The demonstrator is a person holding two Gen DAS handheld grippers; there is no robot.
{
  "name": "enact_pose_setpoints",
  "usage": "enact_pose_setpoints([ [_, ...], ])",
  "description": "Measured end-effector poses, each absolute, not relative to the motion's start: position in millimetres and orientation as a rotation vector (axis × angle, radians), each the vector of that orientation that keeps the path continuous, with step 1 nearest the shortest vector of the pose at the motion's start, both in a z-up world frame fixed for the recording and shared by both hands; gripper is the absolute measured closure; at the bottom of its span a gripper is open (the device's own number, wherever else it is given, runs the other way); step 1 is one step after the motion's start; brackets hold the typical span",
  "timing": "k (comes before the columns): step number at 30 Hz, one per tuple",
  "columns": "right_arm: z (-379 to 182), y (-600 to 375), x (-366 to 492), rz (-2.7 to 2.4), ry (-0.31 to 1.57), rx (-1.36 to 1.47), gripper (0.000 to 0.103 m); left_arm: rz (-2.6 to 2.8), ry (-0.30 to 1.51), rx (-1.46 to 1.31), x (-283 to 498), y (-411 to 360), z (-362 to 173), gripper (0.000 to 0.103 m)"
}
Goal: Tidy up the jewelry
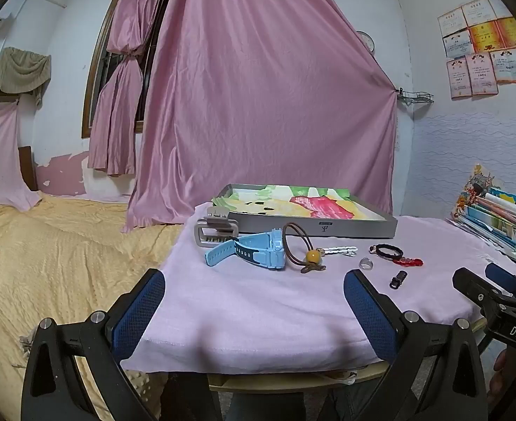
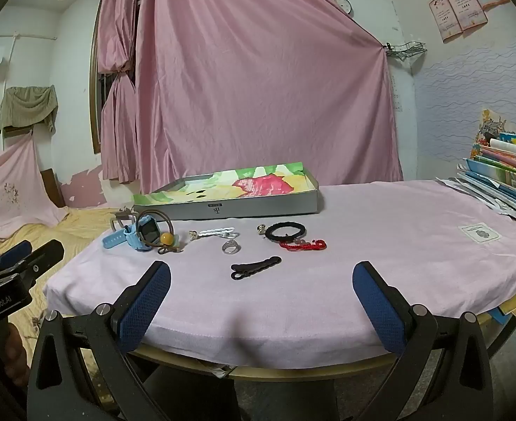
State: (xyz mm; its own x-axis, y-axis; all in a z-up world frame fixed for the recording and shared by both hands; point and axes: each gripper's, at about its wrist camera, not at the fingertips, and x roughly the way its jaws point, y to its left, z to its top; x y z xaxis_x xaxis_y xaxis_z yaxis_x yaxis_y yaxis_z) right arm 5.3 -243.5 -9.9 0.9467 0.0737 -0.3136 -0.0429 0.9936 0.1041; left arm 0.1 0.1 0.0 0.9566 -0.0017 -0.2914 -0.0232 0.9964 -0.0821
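both grippers hovering at near edge of tabletop [image 2: 381, 210], left gripper [image 1: 254, 301] and right gripper [image 2: 261, 294] with fingers spread wide, gripping nothing. jewelry lying loose on pink cloth: blue watch [image 2: 137, 236], ring [image 2: 230, 247], black bracelet [image 2: 286, 233], red cord [image 2: 303, 244], black clip [image 2: 254, 266]. tray [image 2: 258, 207] sitting behind, seemingly empty, view shallow. sorting seems not yet begun. next move likely calling for reaching forward, closing on one piece, carrying it to tray.
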Motion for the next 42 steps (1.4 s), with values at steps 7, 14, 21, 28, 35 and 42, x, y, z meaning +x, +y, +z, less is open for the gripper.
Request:
enact_pose_setpoints([
  [7, -10.0, -243.8, 5.4, 0.059, 0.325, 0.098, 0.001, 0.012, 0.297, -0.084, 0.2, 0.2, 0.0, 0.001],
  [14, -10.9, -243.6, 6.5, 0.060, 0.329, 0.100, 0.001, 0.012, 0.298, -0.083, 0.1, 0.1, 0.0, 0.001],
  [21, -11.1, -243.1, 5.9, 0.061, 0.325, 0.099, 0.001, 0.012, 0.298, -0.083, 0.1, 0.1, 0.0, 0.001],
  [28, -10.8, -244.0, 6.8, 0.061, 0.326, 0.100, 0.001, 0.012, 0.298, -0.083, 0.1, 0.0, 0.0, 0.001],
  [35, -13.8, -237.5, 8.7, 0.061, 0.327, 0.102, 0.001, 0.011, 0.298, -0.083, 0.2, 0.0, 0.0, 0.001],
  [42, -12.8, -240.3, 8.2, 0.062, 0.327, 0.103, 0.001, 0.012, 0.297, -0.082, 0.2, -0.1, -0.1, 0.001],
])
